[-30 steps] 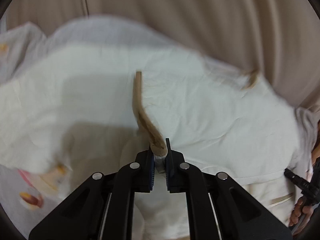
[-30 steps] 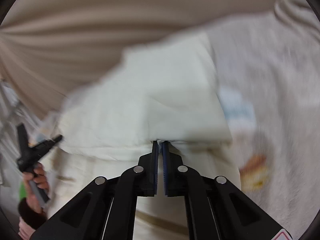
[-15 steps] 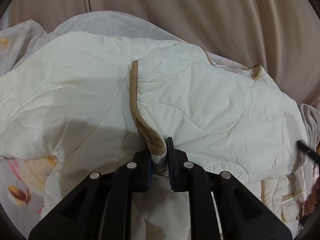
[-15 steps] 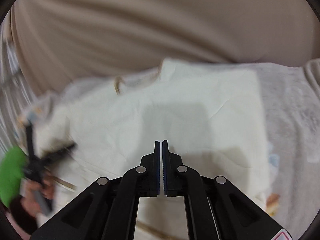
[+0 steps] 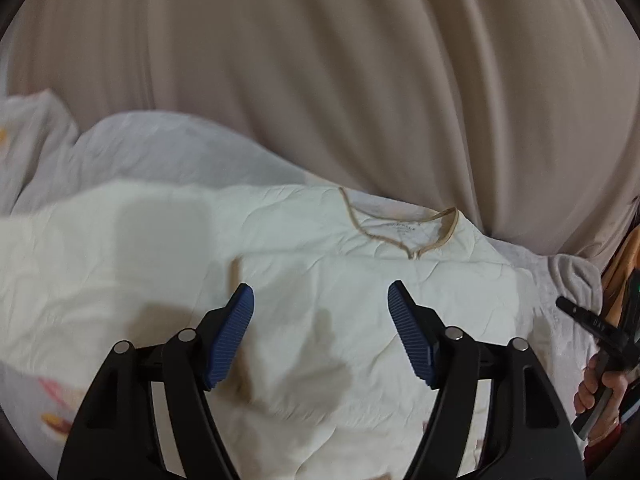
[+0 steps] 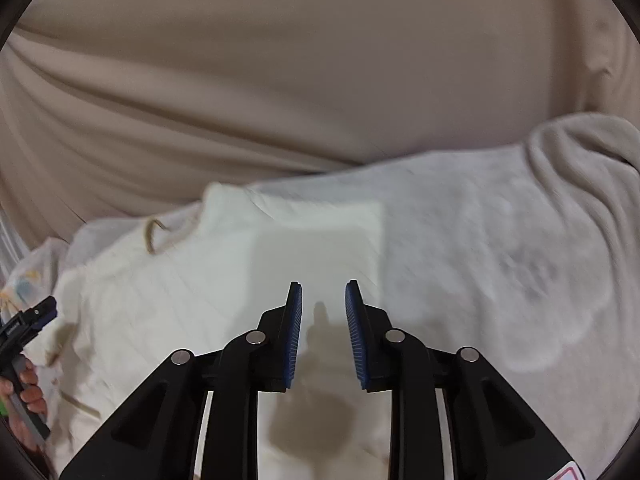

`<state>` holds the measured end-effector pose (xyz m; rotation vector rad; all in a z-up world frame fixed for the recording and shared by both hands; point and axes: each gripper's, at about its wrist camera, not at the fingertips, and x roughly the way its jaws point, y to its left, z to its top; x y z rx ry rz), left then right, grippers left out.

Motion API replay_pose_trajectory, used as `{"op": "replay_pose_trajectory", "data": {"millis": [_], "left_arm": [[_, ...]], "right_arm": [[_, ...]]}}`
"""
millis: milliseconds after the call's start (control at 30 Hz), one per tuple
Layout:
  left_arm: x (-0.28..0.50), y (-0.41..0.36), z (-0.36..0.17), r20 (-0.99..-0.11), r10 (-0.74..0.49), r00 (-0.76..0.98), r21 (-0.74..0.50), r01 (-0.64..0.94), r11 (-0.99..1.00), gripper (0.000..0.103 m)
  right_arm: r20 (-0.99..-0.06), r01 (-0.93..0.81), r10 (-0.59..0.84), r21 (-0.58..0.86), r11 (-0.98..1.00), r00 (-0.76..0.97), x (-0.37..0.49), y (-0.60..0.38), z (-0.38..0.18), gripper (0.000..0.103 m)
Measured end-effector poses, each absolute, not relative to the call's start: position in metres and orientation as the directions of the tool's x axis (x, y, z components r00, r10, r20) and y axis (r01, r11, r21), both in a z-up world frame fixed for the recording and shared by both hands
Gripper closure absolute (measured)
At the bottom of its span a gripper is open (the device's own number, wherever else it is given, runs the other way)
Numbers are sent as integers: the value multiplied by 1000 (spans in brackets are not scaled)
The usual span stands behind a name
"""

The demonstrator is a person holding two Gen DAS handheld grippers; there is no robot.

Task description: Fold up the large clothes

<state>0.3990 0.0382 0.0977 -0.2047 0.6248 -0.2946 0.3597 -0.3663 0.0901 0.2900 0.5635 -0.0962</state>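
A cream quilted jacket (image 5: 320,264) with tan trim at its neckline (image 5: 400,236) lies spread on the bed. My left gripper (image 5: 320,300) hovers above its middle; its jaws are opening wide and nothing is between them. In the right wrist view the same jacket (image 6: 192,292) lies with a sleeve folded across. My right gripper (image 6: 323,296) hangs over it, its jaws opening, a narrow gap between the blue pads (image 6: 294,332), nothing held. Both grippers cast shadows on the cloth below.
A pale grey bedsheet (image 6: 500,248) with a floral print (image 5: 52,420) covers the bed. A beige curtain (image 5: 340,72) hangs close behind. A bunched grey blanket (image 6: 580,152) lies at the far right. The person's hand (image 5: 600,392) holds the other gripper's handle at the right edge.
My left gripper let go of the tan-trimmed jacket edge, opened wide and rose. The right gripper went from shut to slightly open and also lifted away from the cloth.
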Motion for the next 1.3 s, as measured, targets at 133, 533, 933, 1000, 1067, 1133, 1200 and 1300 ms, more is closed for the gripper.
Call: {"op": "replay_pose_trajectory", "data": {"millis": [133,533,933,1000,1067,1133,1200,1300], "left_arm": [[445,5,71,-627,-236,743,-159,174,972,36],[410,67,61,-659,-176,731,-118,130,984,28],[196,198,5,-736,-404,543,-407,121,905,8],[192,189,5,-733,-409,543,-397,146,906,23],[193,175,4,-747,-408,524,-391,149,908,50],[187,165,7,-747,-402,529,-378,159,912,74],[178,155,14,-737,-397,546,-354,188,916,83],[154,141,19,-729,-462,505,-376,267,887,85]], "right_arm": [[-574,131,68,298,946,816,414,-341,71,78],[-657,306,-58,270,913,752,295,-424,51,71],[-714,51,282,406,912,641,95,-334,-20,21],[-720,56,227,347,936,655,99,-319,-19,30],[-717,72,241,376,924,654,107,-315,-18,78],[-697,110,220,396,911,683,97,-319,-7,94],[-671,137,148,353,925,727,73,-321,13,96],[-646,171,90,329,929,758,35,-332,29,97]]}}
